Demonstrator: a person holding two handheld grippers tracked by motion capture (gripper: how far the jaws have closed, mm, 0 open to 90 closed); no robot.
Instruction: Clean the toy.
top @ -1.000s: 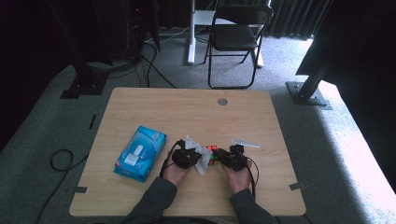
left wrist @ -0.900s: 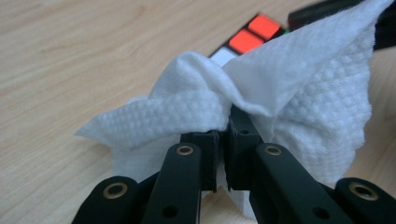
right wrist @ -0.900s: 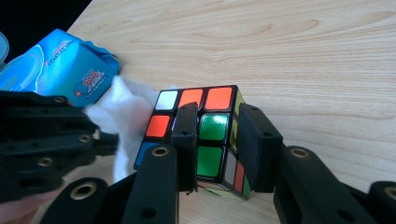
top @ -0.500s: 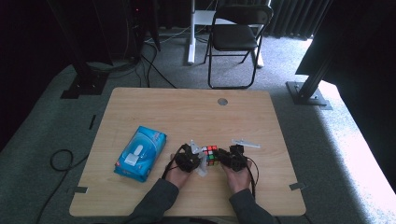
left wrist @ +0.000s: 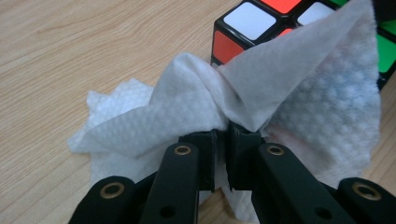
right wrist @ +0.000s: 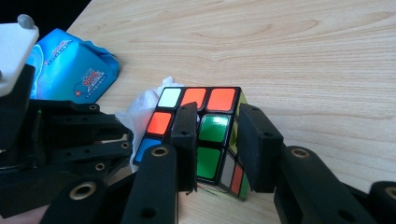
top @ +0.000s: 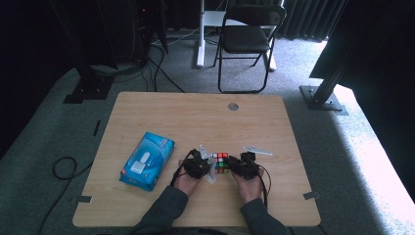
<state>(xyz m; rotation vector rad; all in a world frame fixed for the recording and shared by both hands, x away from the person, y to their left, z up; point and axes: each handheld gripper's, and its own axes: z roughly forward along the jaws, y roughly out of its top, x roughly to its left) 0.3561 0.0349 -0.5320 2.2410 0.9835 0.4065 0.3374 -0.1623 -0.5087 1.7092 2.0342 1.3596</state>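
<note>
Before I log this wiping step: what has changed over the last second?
The left gripper, shut on the white wipe, has drawn it down from a raised bunch onto the left face of the puzzle cube. The right gripper still clamps the cube; the blue wipe pack stayed put.

A blue pack of wipes (top: pixel 147 160) lies on the left half of the wooden worktop (top: pixel 161 115), slightly askew. A small round grey grommet (top: pixel 233 106) sits near the worktop's far edge. Beyond that far edge a black folding chair (top: pixel 247 41) stands on grey carpet (top: pixel 44 142), with black cables (top: pixel 66 169) left of the worktop
</note>
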